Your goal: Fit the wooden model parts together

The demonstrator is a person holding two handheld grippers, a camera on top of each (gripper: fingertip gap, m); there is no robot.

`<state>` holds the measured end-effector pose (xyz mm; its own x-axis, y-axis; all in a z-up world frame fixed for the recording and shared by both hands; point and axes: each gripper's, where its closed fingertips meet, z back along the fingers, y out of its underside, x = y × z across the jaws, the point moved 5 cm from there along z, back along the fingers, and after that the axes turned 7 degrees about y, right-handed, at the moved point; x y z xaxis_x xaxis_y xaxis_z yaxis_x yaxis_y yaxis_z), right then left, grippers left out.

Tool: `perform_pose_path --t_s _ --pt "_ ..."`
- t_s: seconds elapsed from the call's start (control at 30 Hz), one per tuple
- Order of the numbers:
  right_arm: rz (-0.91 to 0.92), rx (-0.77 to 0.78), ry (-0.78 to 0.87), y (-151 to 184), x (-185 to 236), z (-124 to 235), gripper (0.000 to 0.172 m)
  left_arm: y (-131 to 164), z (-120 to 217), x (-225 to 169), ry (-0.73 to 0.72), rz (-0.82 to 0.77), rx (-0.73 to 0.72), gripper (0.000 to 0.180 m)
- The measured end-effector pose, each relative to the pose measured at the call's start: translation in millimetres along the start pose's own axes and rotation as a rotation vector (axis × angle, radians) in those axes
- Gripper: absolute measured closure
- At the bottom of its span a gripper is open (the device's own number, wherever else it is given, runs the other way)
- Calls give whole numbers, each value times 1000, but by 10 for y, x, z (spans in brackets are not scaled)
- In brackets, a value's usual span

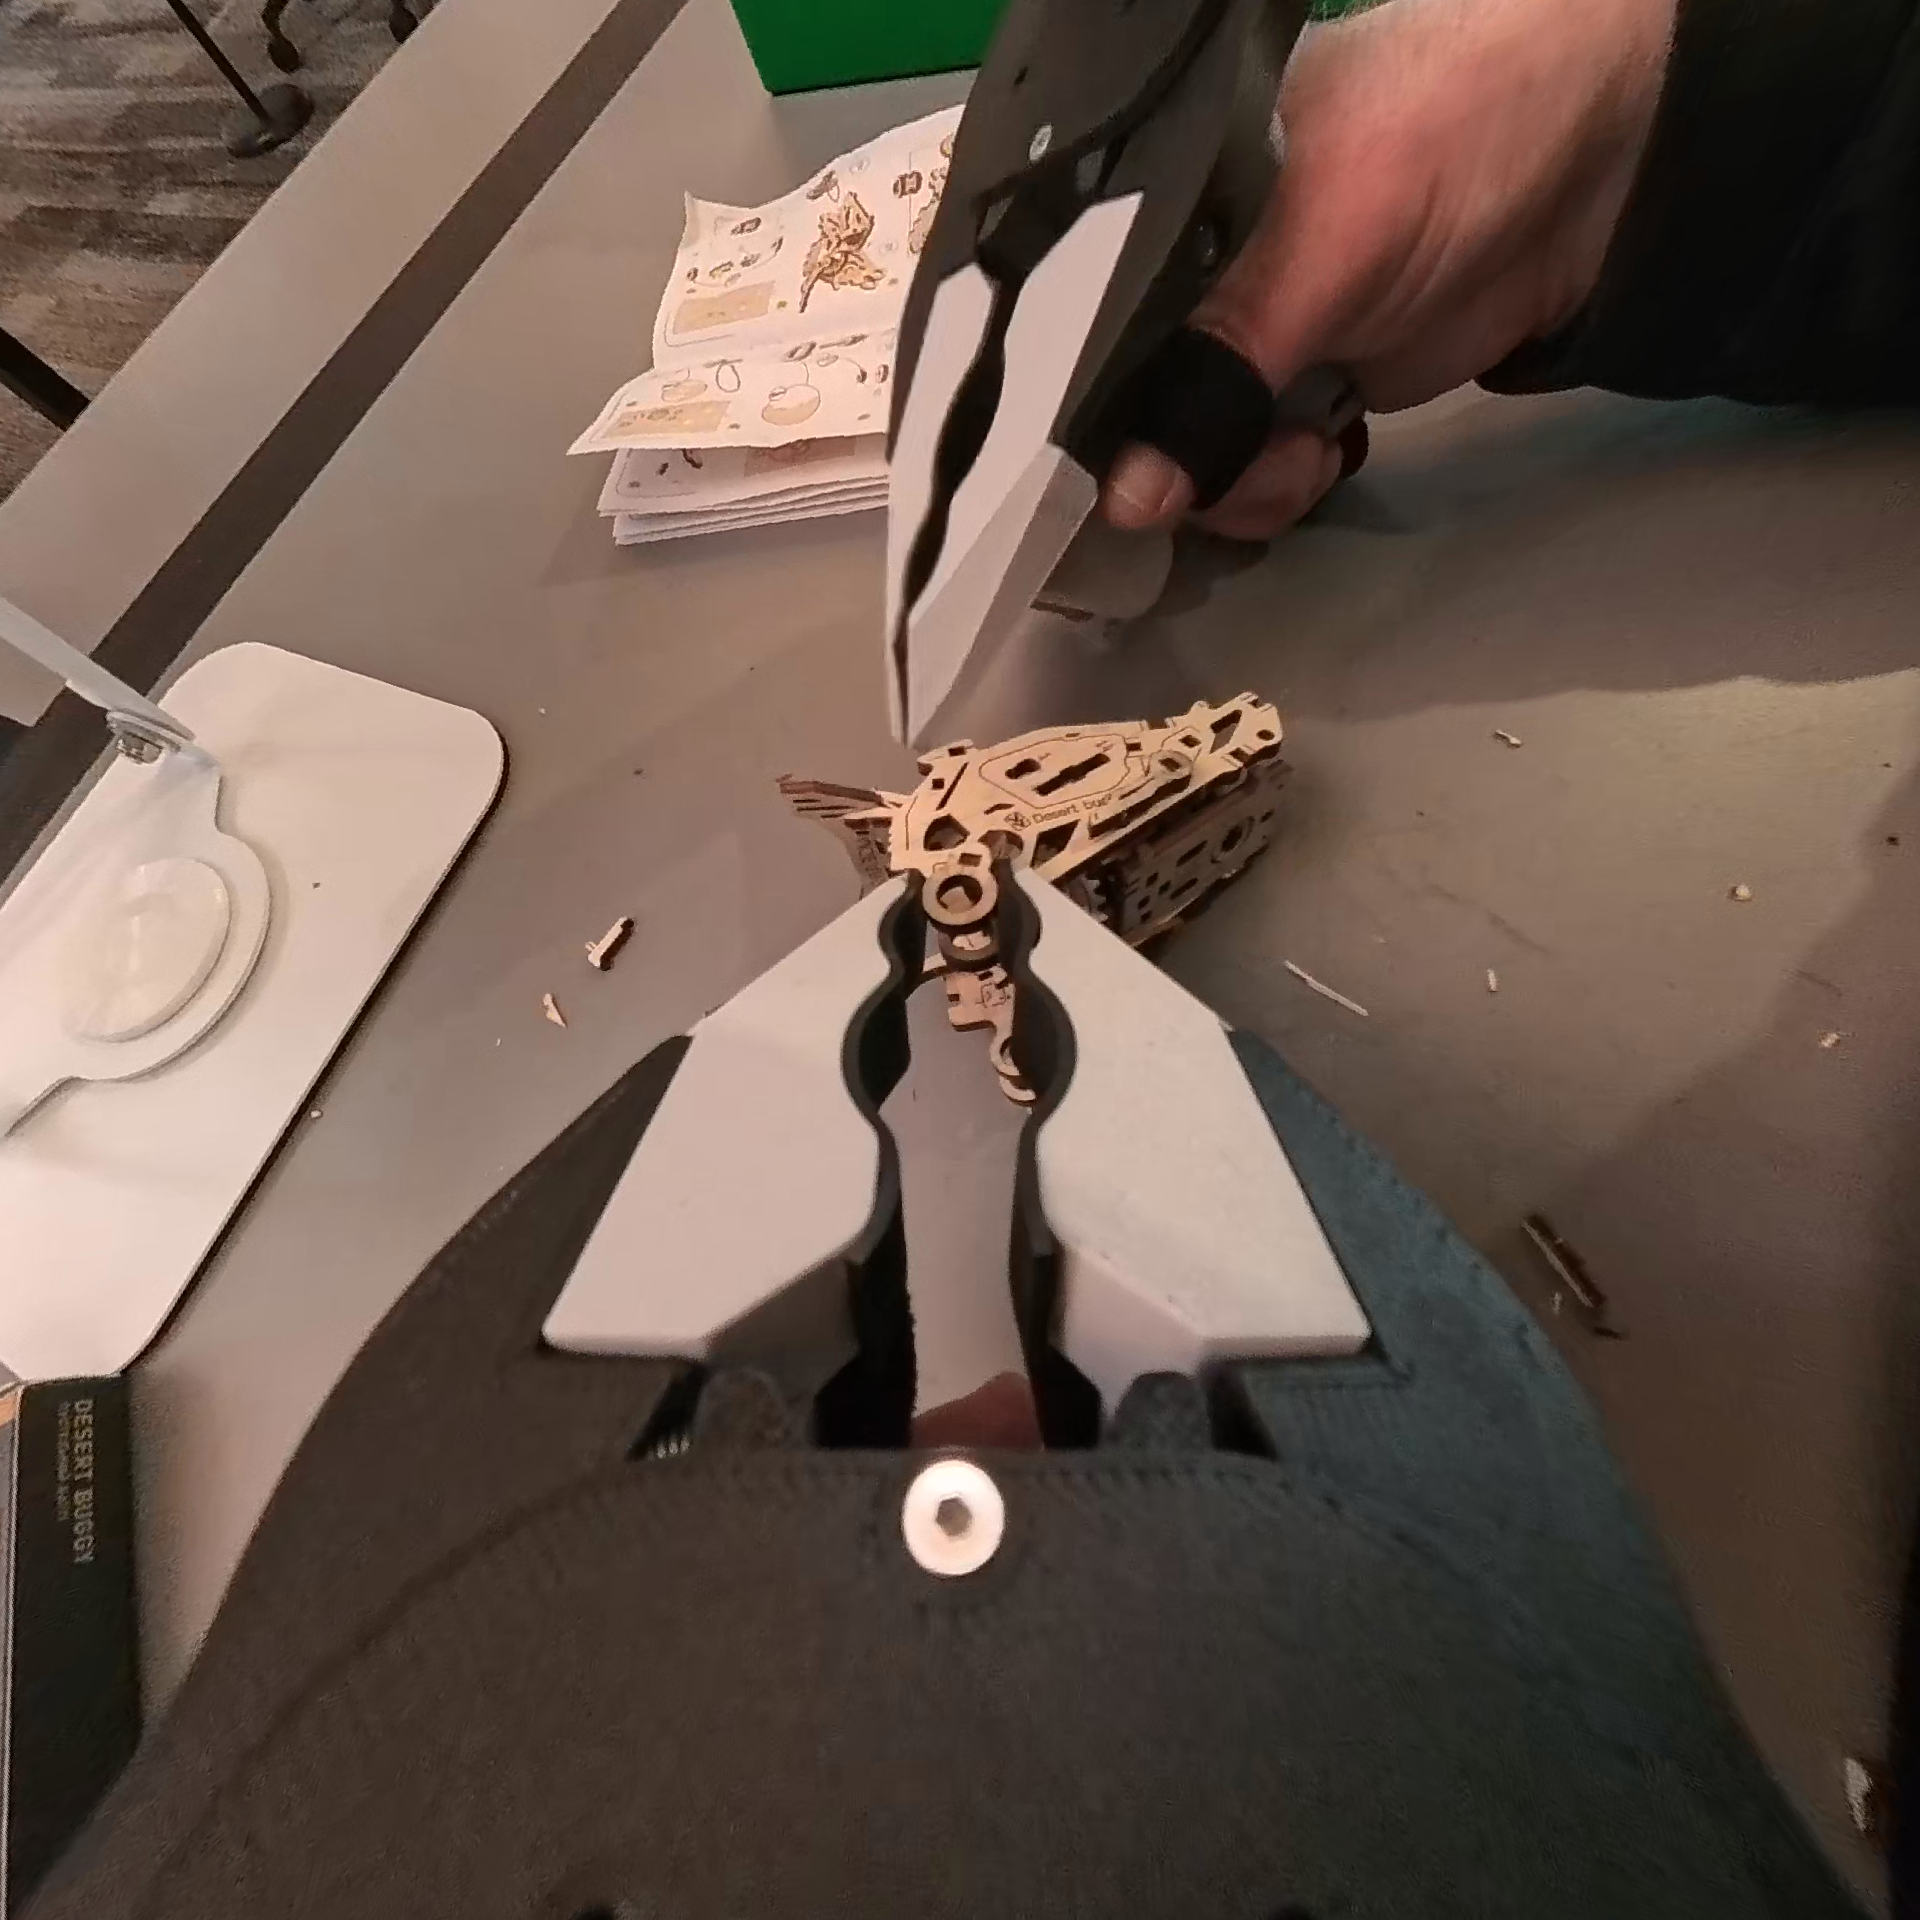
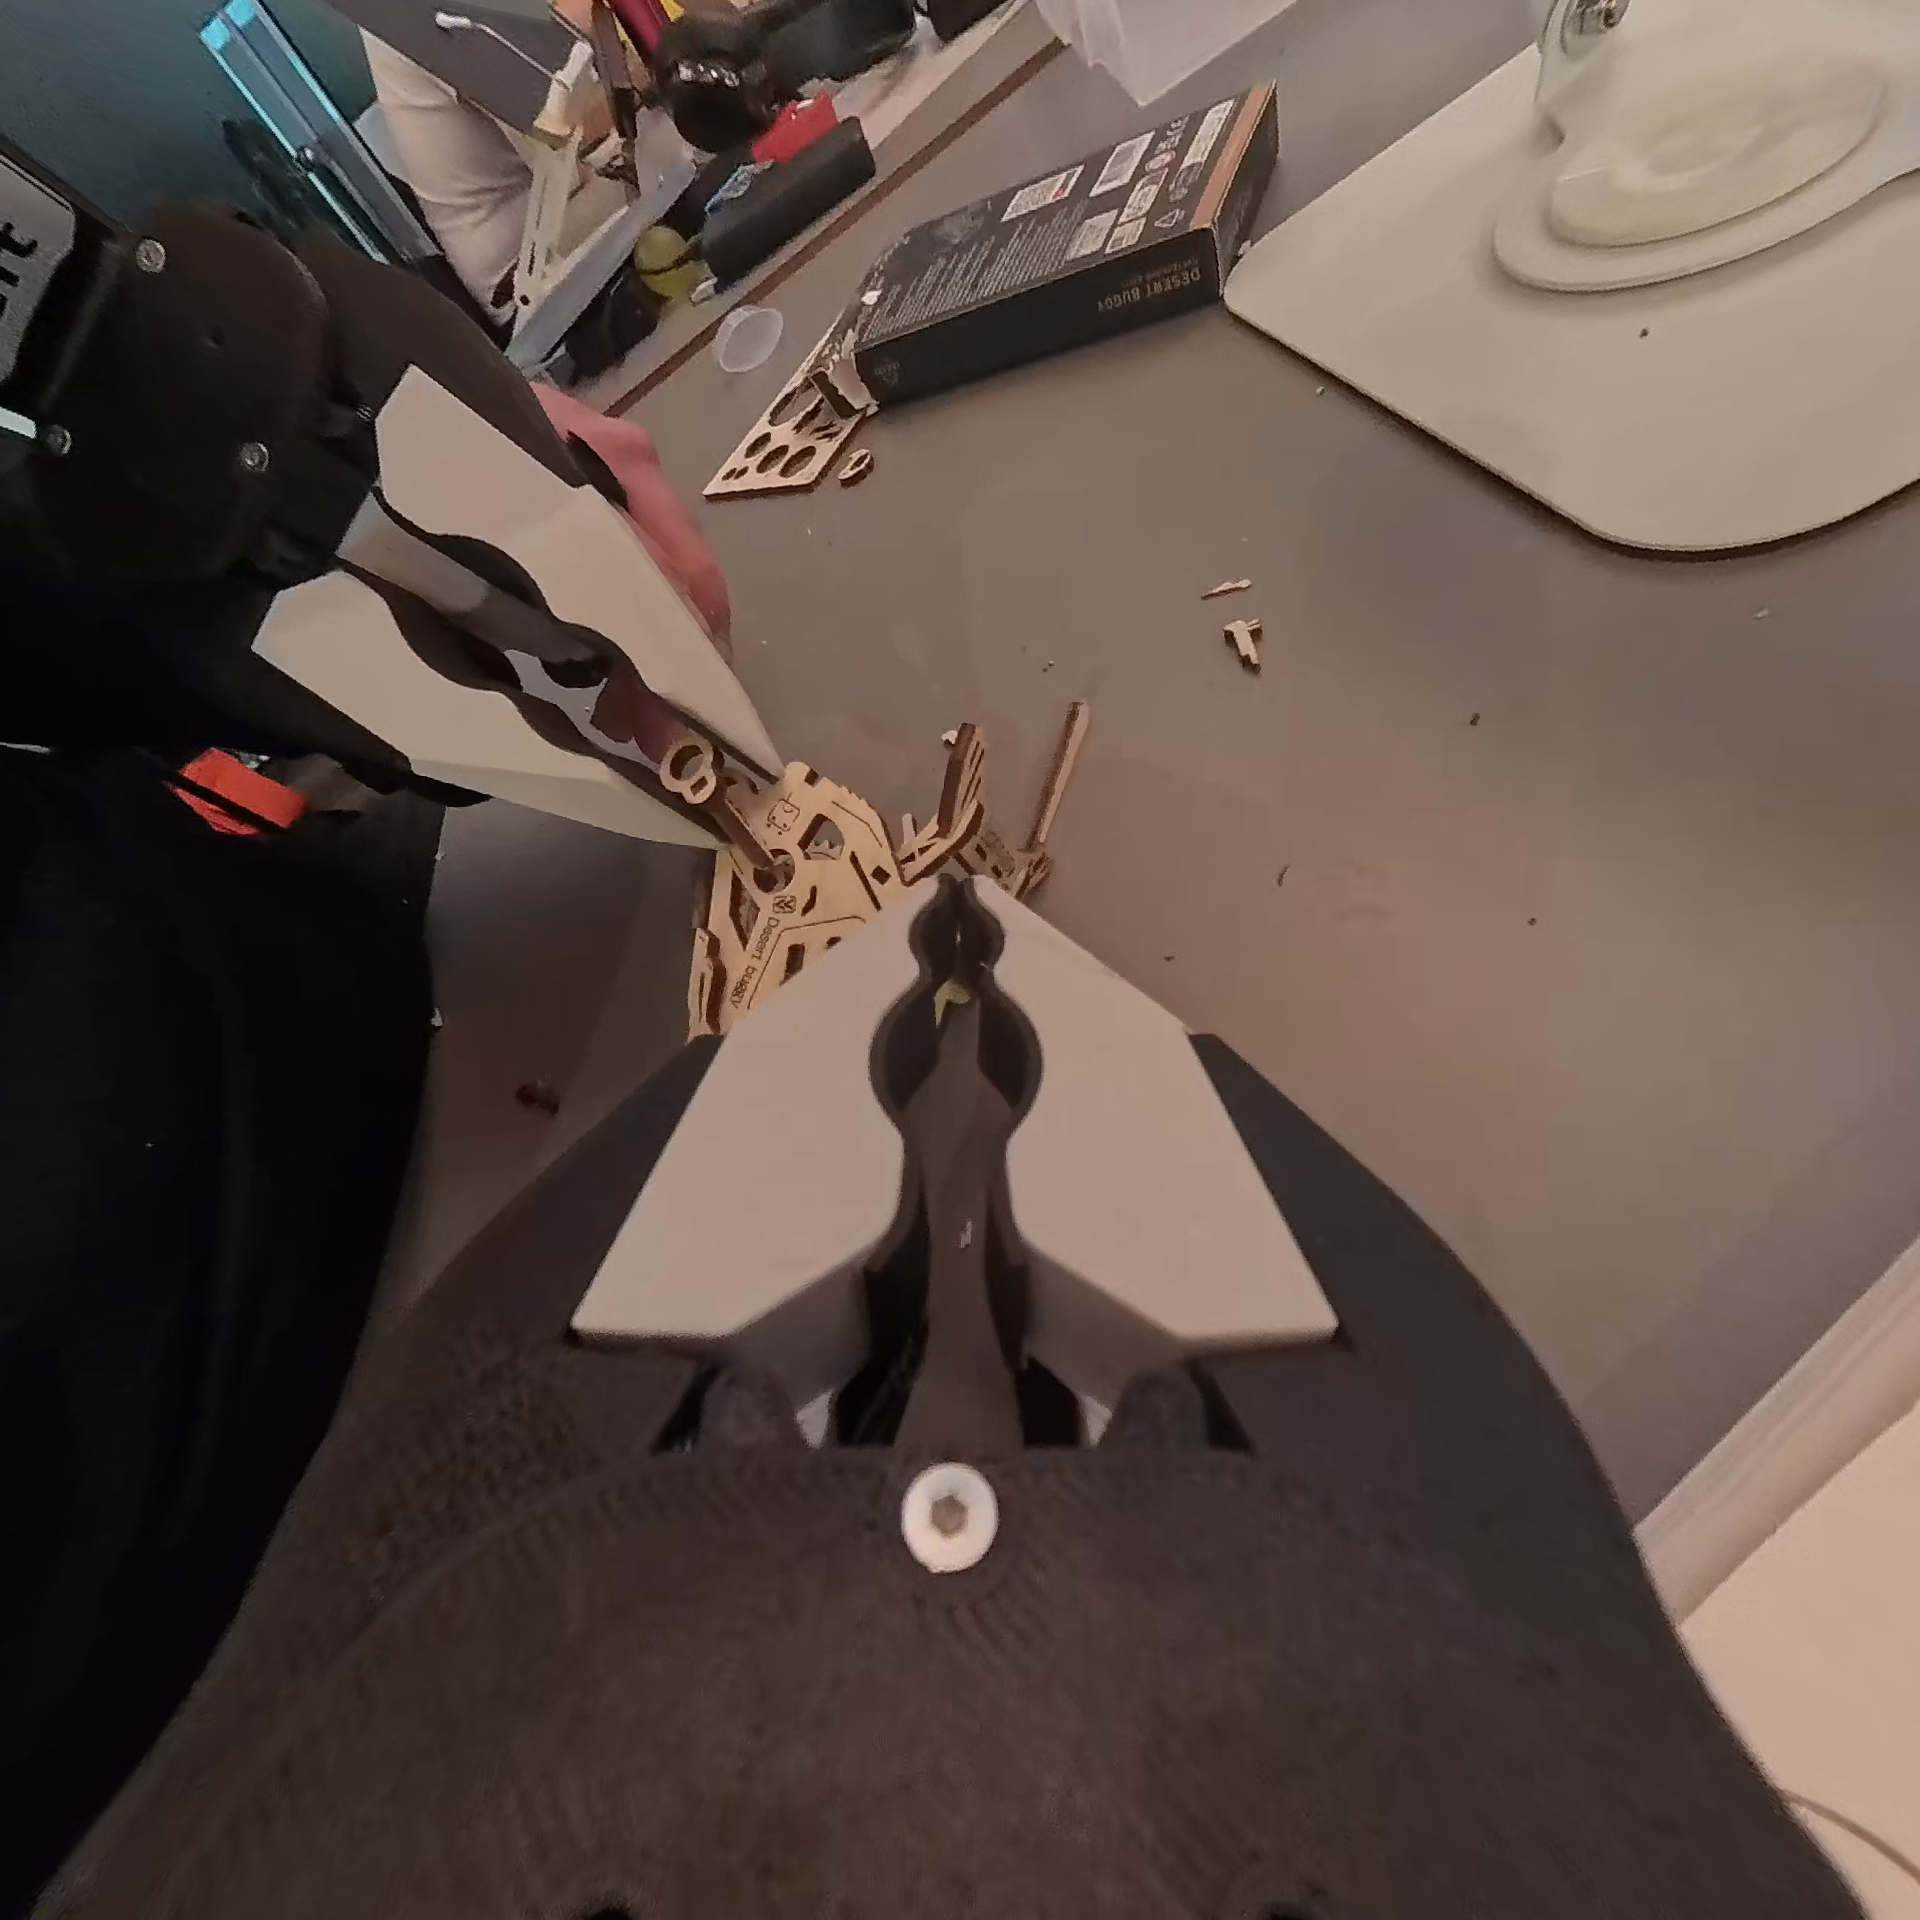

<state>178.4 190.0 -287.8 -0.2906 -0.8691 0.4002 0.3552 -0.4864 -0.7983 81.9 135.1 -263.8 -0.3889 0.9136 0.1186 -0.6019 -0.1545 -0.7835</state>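
Note:
The wooden model body lies on the grey table; it also shows in the right wrist view. My left gripper is shut on a small wooden part with a ring end. The right wrist view shows that part between the left gripper's fingers, its dark stem reaching a round hole in the model's top plate. My right gripper is shut, its tips close over the model's far edge. In the left wrist view it comes down from above to the model's corner.
A folded instruction booklet lies behind the model. A white board with a moulded stand is at the left. A black box and a punched wooden sheet lie farther off. Wood scraps dot the table. A hand holds the right gripper. Tip to tip, the grippers are about 5 cm apart.

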Motion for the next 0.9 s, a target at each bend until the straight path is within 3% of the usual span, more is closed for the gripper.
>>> perform_pose_path --t_s 0.03,0.63,0.9 --pt "6 5 0 4 4 -6 172 1 -2 -1 1 0 1 170" --pt "15 -3 0 -5 14 -8 171 7 4 1 0 6 -3 170" --pt "15 -29 -16 -29 32 6 161 -16 55 17 -12 -8 -22 170"
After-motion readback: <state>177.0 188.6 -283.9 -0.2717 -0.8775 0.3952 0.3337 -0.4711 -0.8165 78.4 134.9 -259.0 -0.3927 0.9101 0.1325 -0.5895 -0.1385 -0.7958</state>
